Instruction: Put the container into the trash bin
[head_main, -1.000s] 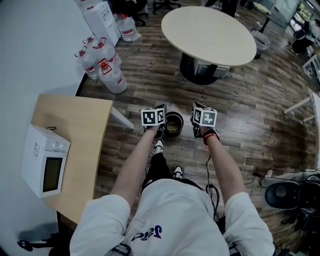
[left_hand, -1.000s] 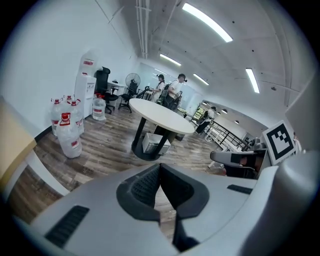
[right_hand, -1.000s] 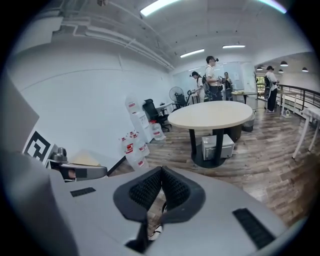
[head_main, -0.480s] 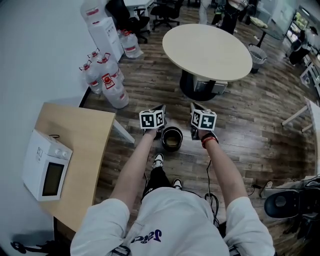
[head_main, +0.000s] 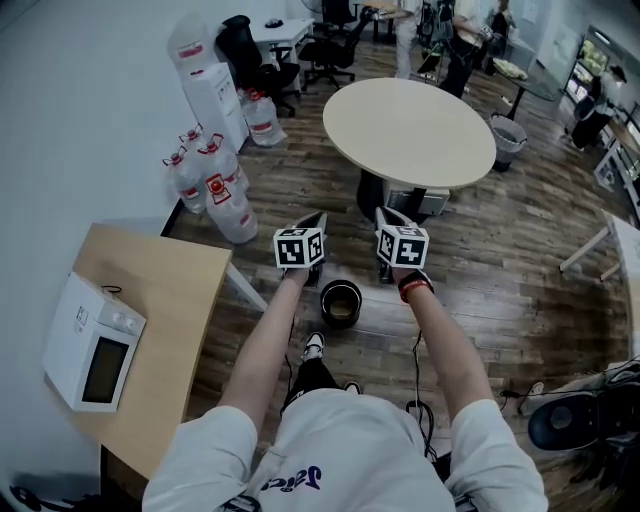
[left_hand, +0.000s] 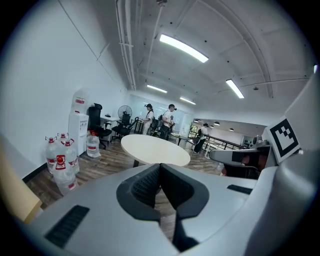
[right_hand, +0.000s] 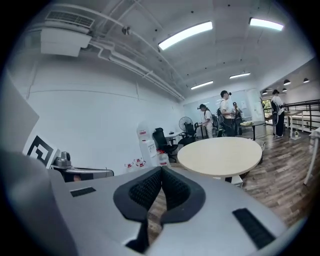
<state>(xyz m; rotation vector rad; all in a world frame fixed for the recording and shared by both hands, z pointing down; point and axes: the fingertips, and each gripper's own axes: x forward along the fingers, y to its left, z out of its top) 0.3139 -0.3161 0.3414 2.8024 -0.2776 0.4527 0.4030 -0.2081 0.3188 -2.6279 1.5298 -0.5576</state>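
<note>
Both grippers have lifted clear of the trash bin, claws closed and empty

A second ago the left gripper (head_main: 319, 216) and the right gripper (head_main: 382, 213) sat on either side of the trash bin (head_main: 341, 285); now both are above it in the head view, apart from its rim, and aim out toward the round table (head_main: 410, 130). Each gripper view shows its two pads pressed together with nothing between them, only the room beyond. The bin stands upright on the wooden floor (head_main: 480, 260) between the person's arms, and a pale patch inside it looks like the container (head_main: 340, 311), though it is too small to be sure. If so, the drop is made and the task reads as finished, with the hands simply backing off and nothing left to carry
</note>
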